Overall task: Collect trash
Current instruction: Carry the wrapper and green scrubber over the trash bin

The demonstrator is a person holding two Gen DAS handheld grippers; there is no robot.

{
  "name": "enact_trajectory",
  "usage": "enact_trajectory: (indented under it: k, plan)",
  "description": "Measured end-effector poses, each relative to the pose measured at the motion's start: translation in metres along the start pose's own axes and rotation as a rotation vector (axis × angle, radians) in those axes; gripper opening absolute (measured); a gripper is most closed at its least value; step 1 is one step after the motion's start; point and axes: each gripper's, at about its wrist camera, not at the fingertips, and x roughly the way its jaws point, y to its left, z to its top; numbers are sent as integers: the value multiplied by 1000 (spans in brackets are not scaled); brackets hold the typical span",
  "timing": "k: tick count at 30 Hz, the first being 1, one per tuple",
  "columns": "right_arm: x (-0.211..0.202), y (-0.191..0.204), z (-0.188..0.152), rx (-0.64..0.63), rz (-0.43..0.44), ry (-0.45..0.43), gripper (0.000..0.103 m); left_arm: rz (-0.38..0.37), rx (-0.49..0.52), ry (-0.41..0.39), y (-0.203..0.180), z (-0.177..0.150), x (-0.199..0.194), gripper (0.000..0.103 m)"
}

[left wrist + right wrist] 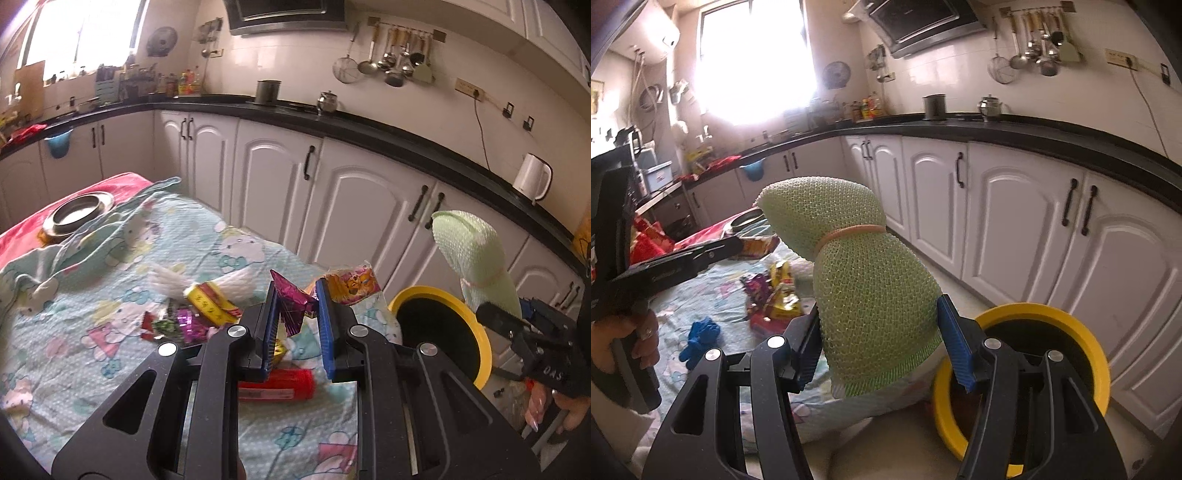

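Left wrist view, read from left to right with the yellow-rimmed bin (443, 332) as landmark: well to the left of the bin, a steel bowl (79, 214) sits on the far end of the cloth-covered surface (74, 350), apart from the litter and seemingly not part of it. Nearer the bin, loose wrappers (199, 310) and a red packet (277, 384) lie scattered on the cloth, still to be gathered. The left hand-held gripper (295, 321) is clenched on a crumpled magenta foil wrapper (291, 306), pinched between the blue pads so that the light scrap stays put while carried; it sits just left of the bin's mouth, not yet over it. The bin stands below the surface's edge with its opening tipped toward the view, a likely aid to dropping items in. Right of the bin's near rim, the right hand-held gripper (517, 314) shows from the side. In the right wrist view this right hand-held gripper (879, 343) is grasping a green foam net sleeve (864, 273), bound by a rubber band (849, 232); the jaws stand half wide because the sleeve is bulky. It hangs just left of the bin (1082, 332). Both items appear ready for release once carried over the opening.
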Motion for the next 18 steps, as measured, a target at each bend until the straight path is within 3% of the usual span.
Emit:
enact_trajectory:
  k: [18]
  plan:
    - [-14, -66, -11, 108, -136, -9, 56, -105, 100, 36, -71, -1, 33, 14]
